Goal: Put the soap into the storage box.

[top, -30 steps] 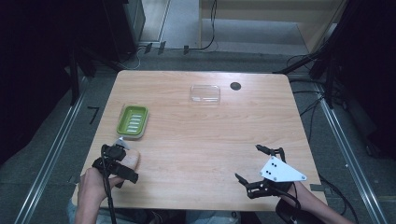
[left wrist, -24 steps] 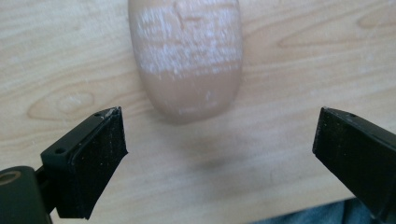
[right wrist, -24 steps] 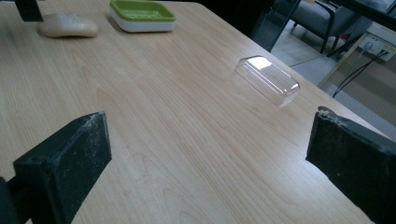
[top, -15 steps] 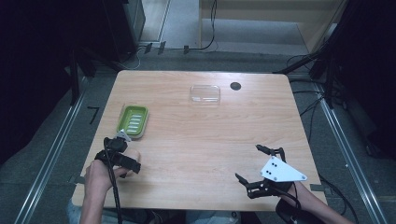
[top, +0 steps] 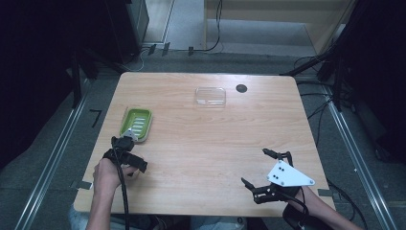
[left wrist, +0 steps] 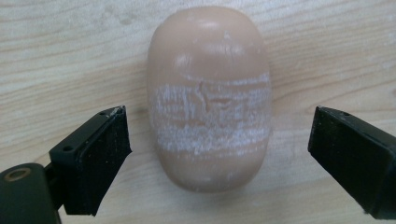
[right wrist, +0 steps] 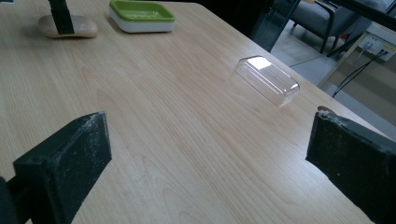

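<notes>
Left gripper (top: 125, 146) points down at near-left table edge, left hand (top: 106, 173) gripping it, jaws apart and just been closing, pads clear of contact. Right gripper (top: 261, 168) rests low at near-right, jaws spread wide, forearm entering from bottom

Wooden table (top: 206, 143) – grey floor (top: 57, 158), dark surroundings, floor cables (top: 316, 108)

I look down along my left gripper (left wrist: 219, 154). A smooth, egg-shaped, tan bar of soap (left wrist: 210, 98) lies in the middle of the frame on the light wooden table (left wrist: 70, 56). It has white scratchy marks across its middle. One black jaw stands at the lower left and one at the lower right. They have just been closing, with the soap between them, but neither touches it.
</notes>
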Demonstrator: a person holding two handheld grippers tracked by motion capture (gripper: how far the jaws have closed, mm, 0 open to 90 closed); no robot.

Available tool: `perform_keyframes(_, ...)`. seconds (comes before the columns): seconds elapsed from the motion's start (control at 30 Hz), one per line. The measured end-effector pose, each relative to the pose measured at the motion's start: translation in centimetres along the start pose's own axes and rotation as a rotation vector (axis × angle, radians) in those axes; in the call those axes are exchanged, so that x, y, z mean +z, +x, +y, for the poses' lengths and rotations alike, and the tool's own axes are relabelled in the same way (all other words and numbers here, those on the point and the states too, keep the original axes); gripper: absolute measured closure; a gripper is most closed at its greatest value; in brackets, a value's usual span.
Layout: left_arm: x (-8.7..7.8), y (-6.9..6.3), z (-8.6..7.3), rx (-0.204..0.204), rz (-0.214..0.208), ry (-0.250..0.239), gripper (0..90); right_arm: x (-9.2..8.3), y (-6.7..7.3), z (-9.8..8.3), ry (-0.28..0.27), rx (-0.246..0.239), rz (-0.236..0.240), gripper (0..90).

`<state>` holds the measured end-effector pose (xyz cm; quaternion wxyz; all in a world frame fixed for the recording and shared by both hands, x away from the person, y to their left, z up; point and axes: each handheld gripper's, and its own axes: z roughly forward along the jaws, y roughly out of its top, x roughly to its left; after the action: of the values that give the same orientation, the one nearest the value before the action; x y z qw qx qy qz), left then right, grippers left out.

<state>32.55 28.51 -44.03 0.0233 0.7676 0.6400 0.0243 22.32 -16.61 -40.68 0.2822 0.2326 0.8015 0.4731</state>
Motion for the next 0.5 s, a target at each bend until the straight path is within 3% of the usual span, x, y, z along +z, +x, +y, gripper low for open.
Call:
perform_keyframes(0.07, 0.15, -0.05, 0.04, -0.005, -0.006, -0.005, 13.9, -0.01, 0.01, 0.00, 0.000, -0.001, 0.000, 0.0)
perform_keyframes(0.17, 0.14, -0.02, 0.04, 0.004, -0.020, -0.006, 16.0, -0.02, -0.01, -0.01, -0.001, 0.000, -0.001, 0.0)
perform_keyframes(0.5, 0.29, -0.04, -0.02, -0.020, 0.011, -0.021, 27.5, -0.03, -0.01, -0.01, -0.002, -0.002, 0.000, 0.0)
